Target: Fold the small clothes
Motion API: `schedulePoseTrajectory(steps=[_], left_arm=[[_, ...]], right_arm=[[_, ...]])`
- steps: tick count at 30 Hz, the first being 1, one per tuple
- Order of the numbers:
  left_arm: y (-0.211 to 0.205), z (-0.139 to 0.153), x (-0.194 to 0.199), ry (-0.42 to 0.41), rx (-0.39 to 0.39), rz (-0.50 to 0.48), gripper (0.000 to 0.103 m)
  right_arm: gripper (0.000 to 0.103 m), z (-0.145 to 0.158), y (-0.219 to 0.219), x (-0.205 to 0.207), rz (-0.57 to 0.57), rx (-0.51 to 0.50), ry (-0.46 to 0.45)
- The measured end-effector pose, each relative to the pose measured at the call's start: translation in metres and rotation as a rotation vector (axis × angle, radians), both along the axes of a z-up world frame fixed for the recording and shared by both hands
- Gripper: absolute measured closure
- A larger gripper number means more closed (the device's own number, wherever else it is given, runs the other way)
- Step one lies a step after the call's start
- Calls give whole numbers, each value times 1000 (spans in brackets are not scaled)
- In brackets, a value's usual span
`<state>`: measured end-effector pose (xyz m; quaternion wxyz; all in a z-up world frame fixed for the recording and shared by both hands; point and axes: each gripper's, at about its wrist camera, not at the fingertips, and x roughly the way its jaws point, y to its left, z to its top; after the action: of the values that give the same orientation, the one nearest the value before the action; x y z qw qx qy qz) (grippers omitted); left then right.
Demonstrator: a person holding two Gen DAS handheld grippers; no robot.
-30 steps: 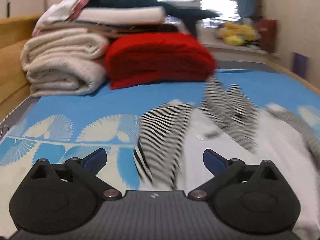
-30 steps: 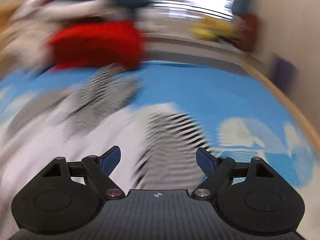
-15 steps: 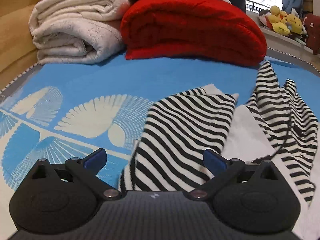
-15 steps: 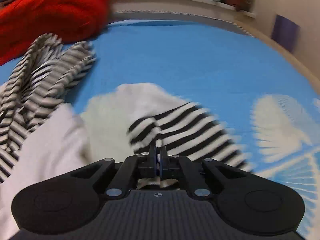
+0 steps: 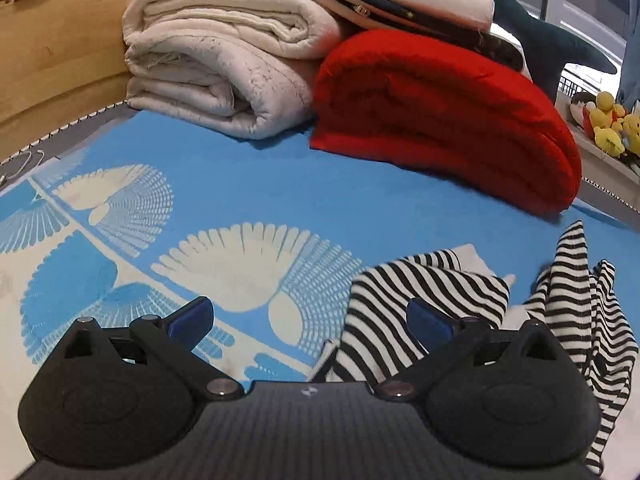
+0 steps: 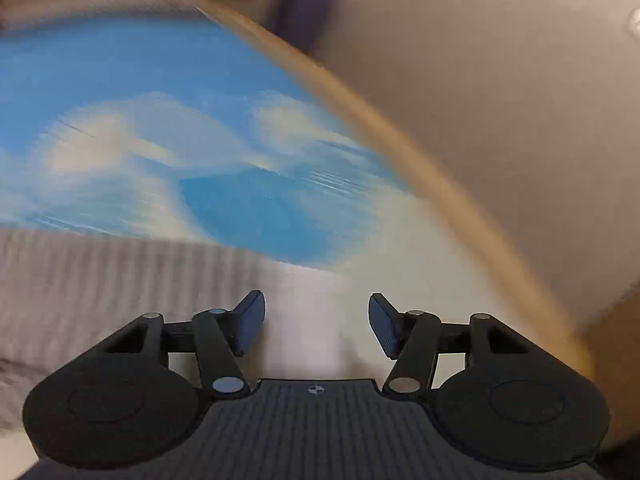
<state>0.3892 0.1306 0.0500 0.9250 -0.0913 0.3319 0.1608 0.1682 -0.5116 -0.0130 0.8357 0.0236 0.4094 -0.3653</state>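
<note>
While my left claw [image 5: 308, 320] gaped above the striped top [image 5: 424, 304] at three o'clock, my right claw [image 6: 316, 322] was opening, empty.

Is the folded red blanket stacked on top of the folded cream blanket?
No, the folded red blanket lies on the blue bedspread beside the folded cream blanket.

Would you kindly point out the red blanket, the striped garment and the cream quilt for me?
Red blanket [image 5: 440, 120]: left wrist view, middle of its folded top.
Striped garment [image 5: 424, 292]: left wrist view, on the flat striped sleeve.
Cream quilt [image 5: 224, 60]: left wrist view, middle of the folded stack.
</note>
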Motion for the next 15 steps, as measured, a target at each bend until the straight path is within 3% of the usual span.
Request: schedulePoseTrajectory(steps=[4,9,13,15], left_arm=[[6,4,13,-10,8,-37,0],[-10,-7,48,54,76,-155,0],[-60,-19,63,85,92,-365,0],[-92,-28,68,116,112,-469,0]], right_arm=[[39,3,100,45,256,133,-141],[36,-21,196,99,473,163,-137],[35,-47,212,117,478,113,-74],[28,-55,208,114,432,149,-117]])
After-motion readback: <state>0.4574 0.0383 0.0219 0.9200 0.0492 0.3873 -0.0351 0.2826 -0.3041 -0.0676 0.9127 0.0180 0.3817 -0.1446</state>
